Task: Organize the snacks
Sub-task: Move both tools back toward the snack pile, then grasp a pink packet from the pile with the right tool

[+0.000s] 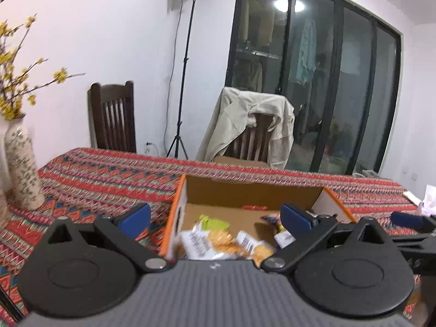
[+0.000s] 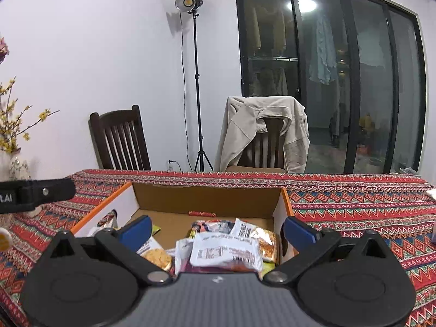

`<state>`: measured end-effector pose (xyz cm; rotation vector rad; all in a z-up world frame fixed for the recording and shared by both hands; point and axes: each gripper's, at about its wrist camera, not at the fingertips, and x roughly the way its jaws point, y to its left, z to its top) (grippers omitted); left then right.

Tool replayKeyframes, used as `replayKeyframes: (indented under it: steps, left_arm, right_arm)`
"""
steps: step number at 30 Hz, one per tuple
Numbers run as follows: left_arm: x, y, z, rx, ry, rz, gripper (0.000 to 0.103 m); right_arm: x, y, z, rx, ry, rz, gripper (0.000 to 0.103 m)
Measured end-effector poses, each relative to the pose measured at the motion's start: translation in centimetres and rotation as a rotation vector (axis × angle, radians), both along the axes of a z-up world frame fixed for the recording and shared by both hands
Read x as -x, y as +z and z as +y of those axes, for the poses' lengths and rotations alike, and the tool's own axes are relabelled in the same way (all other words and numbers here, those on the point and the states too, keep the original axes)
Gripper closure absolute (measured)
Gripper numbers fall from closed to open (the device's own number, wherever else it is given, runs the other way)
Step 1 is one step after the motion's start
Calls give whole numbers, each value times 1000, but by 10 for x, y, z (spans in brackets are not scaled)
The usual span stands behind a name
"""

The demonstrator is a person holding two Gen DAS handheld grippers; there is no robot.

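Left wrist view: the left gripper point(image 1: 215, 218) has its jaws wide apart with nothing between the blue pads point(image 1: 136, 215), hanging above the near edge of an open cardboard box point(image 1: 245, 190) with orange-edged flaps. The box sits on a surface covered by a red patterned cloth point(image 1: 109, 174). Inside it lie snacks point(image 1: 218, 242): white packets showing golden biscuits, a green packet at 12 o'clock of them, and a red strip against the far wall. Their print is too blurred to read here. At 3 o'clock the right gripper point(image 1: 408, 219) juts in from the edge.

Right wrist view: the right gripper point(image 2: 216, 231) also has its jaws fully apart and empty, over the same box point(image 2: 207, 196). A white packet point(image 2: 226, 253) lies topmost just ahead of it, with a barcode and small upside-down print that I cannot read. A biscuit packet point(image 2: 158, 256) sits at 9 o'clock of it. At 9 o'clock of the frame a black arm of the left gripper point(image 2: 41, 190) carries white lettering ending in ".AI".

Beyond the surface stand 2 dark chairs point(image 2: 120, 139), 1 draped with a beige jacket point(image 2: 245, 125), and a light stand point(image 2: 196, 81). A vase point(image 1: 21, 163) with yellow blossoms stands at 9 o'clock.
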<state>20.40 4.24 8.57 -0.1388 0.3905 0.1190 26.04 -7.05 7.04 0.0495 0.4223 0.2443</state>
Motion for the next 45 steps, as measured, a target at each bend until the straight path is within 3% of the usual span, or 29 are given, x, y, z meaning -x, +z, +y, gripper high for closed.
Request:
replayKeyframes:
  steps: [16,25,37,41,45]
  left_arm:
    - [41,-49,34,-27,43,118,0]
    - [41,-72,34,-41,42,96,0]
    - [40,-82,40,-8,23,104,0]
    - [39,-84,42,2,25,112,0]
    - [39,-86,43,7,31,122,0]
  right_arm:
    - [39,-40,25,106,73,117,0]
    - [33,-62,49,136,53,182,0]
    - [30,-81,64,136,49,168,14]
    - [33,-82,68,144,75,157,29]
    - [35,-82,70,143,83,157,33]
